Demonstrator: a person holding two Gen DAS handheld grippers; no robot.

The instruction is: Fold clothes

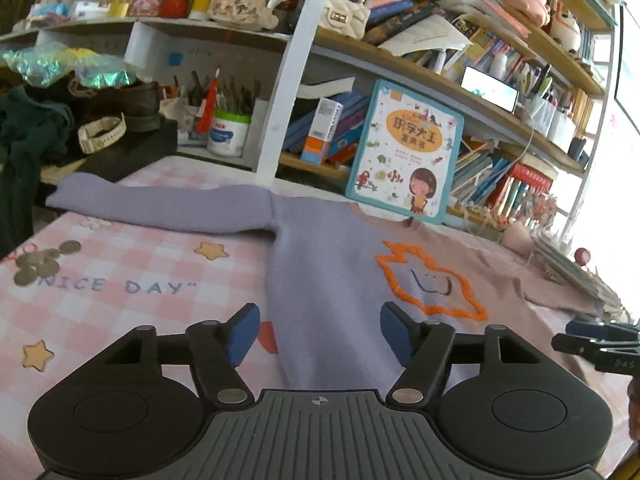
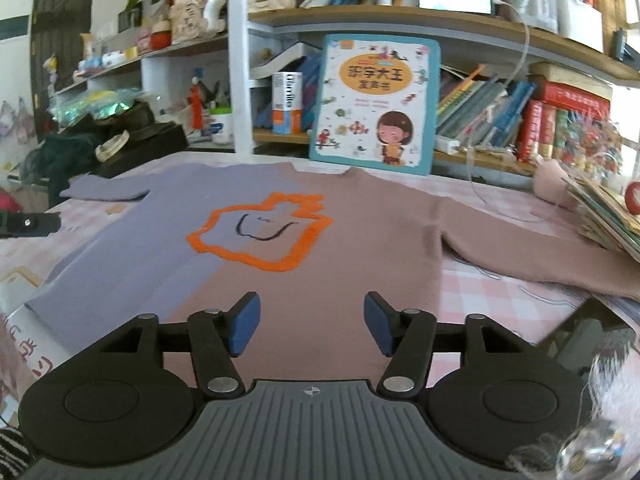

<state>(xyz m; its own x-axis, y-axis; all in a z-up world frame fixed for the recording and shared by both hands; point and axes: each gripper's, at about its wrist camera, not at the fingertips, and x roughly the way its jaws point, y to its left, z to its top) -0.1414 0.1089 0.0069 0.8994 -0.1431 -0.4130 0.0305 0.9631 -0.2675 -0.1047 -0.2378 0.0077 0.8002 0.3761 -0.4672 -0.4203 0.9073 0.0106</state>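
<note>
A sweater [image 1: 320, 272] [image 2: 360, 248] lies flat, front up, on the pink checked cloth [image 1: 140, 264]. One half is lilac, the other dusty pink, with an orange outlined shape and a small smile on the chest. Its lilac sleeve [image 1: 160, 204] stretches left and its pink sleeve [image 2: 540, 256] stretches right. My left gripper [image 1: 320, 328] hovers open over the lilac part near the hem, nothing between its blue pads. My right gripper [image 2: 312, 316] stands open over the pink part near the hem, also holding nothing. Each gripper shows at the edge of the other's view.
A children's book [image 1: 404, 156] [image 2: 376, 104] leans against the crowded shelves just behind the collar. A slanting pile of books [image 2: 608, 216] lies by the pink sleeve's end. Coins [image 1: 40, 264] rest on the cloth at the left, and a black box [image 1: 120, 152] with a watch sits behind the lilac sleeve.
</note>
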